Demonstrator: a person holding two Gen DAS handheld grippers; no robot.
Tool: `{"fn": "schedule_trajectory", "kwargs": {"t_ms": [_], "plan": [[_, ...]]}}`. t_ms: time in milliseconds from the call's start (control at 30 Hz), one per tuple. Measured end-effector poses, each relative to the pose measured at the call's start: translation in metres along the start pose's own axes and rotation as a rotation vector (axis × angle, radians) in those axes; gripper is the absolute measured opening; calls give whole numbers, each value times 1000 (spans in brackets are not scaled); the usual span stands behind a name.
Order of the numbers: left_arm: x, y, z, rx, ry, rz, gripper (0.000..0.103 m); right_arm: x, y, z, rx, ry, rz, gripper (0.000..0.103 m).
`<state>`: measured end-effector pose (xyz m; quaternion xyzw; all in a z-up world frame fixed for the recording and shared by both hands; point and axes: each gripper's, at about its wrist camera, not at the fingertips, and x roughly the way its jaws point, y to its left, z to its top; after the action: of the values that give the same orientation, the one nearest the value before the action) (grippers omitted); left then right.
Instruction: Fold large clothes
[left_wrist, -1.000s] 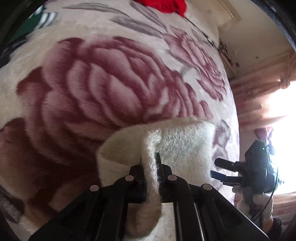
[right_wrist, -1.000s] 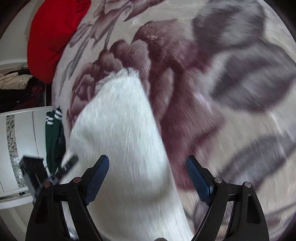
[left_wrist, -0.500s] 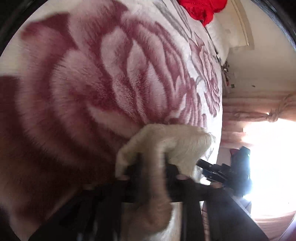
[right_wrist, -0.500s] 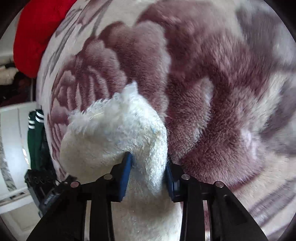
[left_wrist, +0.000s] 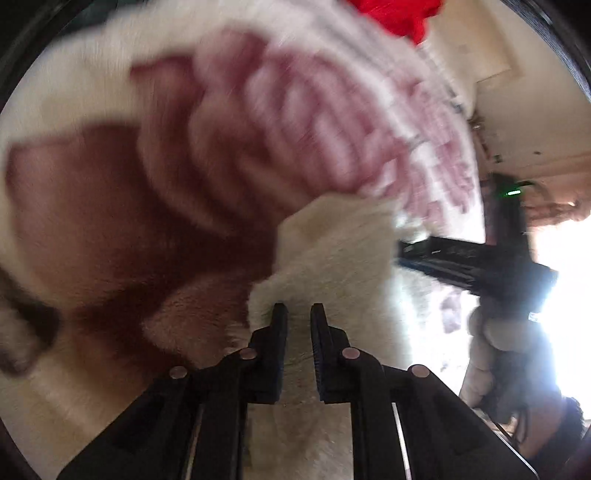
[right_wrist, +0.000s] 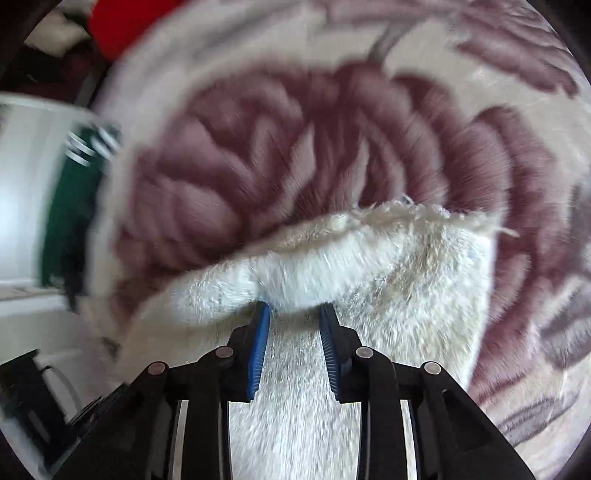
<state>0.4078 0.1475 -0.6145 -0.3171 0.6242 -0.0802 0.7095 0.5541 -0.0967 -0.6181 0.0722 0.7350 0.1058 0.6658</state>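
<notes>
A fluffy cream-white garment (left_wrist: 332, 258) lies over a plush blanket with large maroon roses (left_wrist: 147, 206). My left gripper (left_wrist: 298, 312) is shut on a bunched edge of the white garment. My right gripper (right_wrist: 294, 314) is shut on another edge of the same garment (right_wrist: 369, 266), whose fuzzy hem spreads to the right above the blue pads (right_wrist: 260, 339). The right gripper also shows in the left wrist view (left_wrist: 461, 258), at the garment's far side. Both views are motion-blurred.
The rose blanket (right_wrist: 332, 147) covers the bed. A red garment (left_wrist: 399, 14) lies at the bed's far end, also in the right wrist view (right_wrist: 122, 22). A green garment with white stripes (right_wrist: 77, 184) hangs at the left edge. A bright window (left_wrist: 569, 295) is on the right.
The right gripper, open a second ago, has shut on the white garment. Both grippers have swung with the garment, and the blanket now streaks past in blur.
</notes>
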Motion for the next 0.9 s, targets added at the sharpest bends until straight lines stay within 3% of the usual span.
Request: {"fn": "schedule_trajectory", "kwargs": {"t_ms": [100,200,300,367,433,533,733,900], "plan": [[-3,6,5,-37,-16,-42,10,2,6,1,-15,-4,-42,29],[-36,-4,0,-40,-57,-47,10,-25,14,-8,-31,-11,-59,30],[-57,-13,-19,-23,-66,51,14,-67,23,-50,-41,-40,84,30],[-60,-18,-35,18,-68,67,15,-78,36,-87,-93,-26,135,30],[-50,-19,-52,69,-46,145,15,-65,50,-116,-137,25,81,30],[-37,-10,-63,53,-29,174,15,-25,46,-138,-113,84,37,29],[-35,7,-69,34,-43,205,14,18,67,-129,-112,51,-79,29],[-65,22,-93,13,-42,216,14,16,83,-126,-114,41,-143,31]]}}
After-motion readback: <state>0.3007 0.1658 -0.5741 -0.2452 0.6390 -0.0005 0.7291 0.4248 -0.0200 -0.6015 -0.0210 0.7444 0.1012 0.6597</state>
